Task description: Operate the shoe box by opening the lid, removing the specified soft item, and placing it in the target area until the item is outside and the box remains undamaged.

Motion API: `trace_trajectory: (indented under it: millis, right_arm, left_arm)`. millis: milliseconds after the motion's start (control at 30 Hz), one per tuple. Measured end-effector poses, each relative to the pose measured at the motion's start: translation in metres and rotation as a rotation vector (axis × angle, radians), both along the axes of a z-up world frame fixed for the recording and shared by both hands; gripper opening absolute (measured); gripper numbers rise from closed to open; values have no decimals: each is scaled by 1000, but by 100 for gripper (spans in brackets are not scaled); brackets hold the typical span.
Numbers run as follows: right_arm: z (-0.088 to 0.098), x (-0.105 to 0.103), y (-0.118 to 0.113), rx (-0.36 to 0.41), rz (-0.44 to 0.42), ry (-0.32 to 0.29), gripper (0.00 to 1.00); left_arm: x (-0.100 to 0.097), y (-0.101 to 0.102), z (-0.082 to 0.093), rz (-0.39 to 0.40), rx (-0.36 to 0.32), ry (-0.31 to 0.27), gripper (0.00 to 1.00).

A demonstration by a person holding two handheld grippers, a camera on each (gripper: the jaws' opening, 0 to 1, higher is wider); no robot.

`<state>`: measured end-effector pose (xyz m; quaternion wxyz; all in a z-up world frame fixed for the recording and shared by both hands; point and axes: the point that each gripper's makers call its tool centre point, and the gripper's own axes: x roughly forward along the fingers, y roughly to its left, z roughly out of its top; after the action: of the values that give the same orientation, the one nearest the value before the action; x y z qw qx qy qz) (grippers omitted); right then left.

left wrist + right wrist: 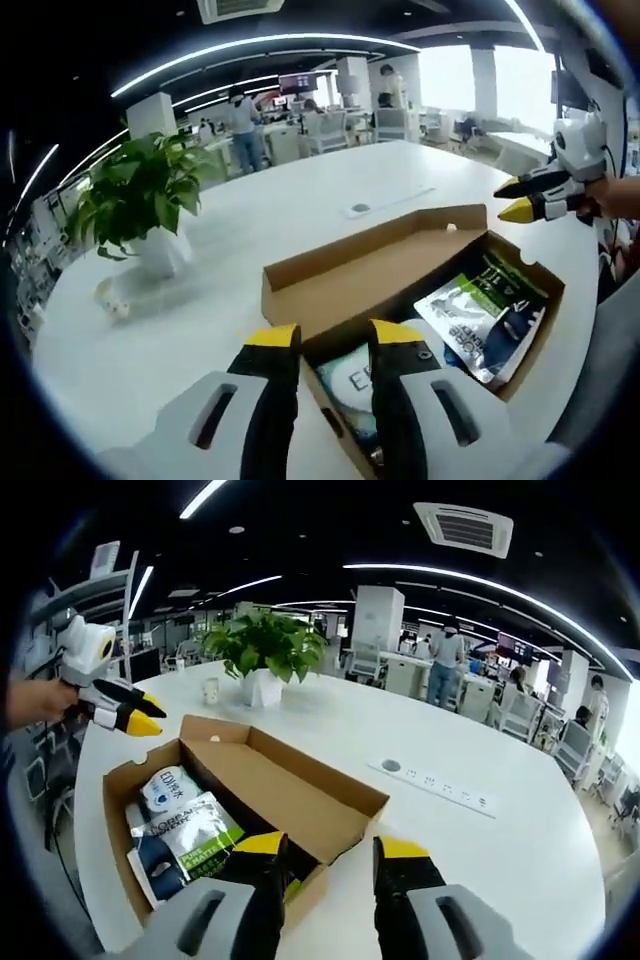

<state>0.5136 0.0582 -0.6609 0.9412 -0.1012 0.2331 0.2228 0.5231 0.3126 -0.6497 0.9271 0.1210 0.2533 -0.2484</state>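
An open cardboard shoe box (330, 290) lies on the round white table (280, 205), its flap (385, 235) folded back. Inside are soft packets: a green-and-white pouch (478, 312) and a white-blue packet (350, 385). My left gripper (333, 335) is open and hovers over the box's near wall, one finger outside and one over the white-blue packet. My right gripper (512, 198) hangs in the air beyond the far corner. In the right gripper view the box (290, 790) holds the pouch (190, 830) and packet (165, 785). There my right gripper (330, 848) is open above a corner, and the left gripper (148, 716) floats past the far end.
A potted plant (140, 195) (262, 645) stands on the table with a small white cup (210, 690) beside it. A socket panel (385, 203) (435, 780) is set into the tabletop. A hand (615, 195) holds the right gripper. Desks, chairs and people fill the office behind.
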Motion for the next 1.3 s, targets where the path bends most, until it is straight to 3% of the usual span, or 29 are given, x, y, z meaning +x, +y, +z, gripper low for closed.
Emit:
trace_trajectory:
  millis: [500,633,1000,1167,1300]
  right_arm:
    - [2,-34,13,7,57,6,44]
    - [4,-40,16,1,71,-3,48]
    - [-1,-61,20,-39,109,-16,50]
    - [-4,-68,20,-34,108,-13,50]
    - [-4,-72,22,-23,105,-16,50]
  left_arm:
    - [-40,-33,-18,-41,-76,119,31]
    - [-48,-42,-21,-47,-113,136,37]
    - [-66,-58,-39,-72,-123,198,34]
    - [-71,-65,-46,-61,-160,256,29]
    - [-73,-68,-52,-52,-179,294,32]
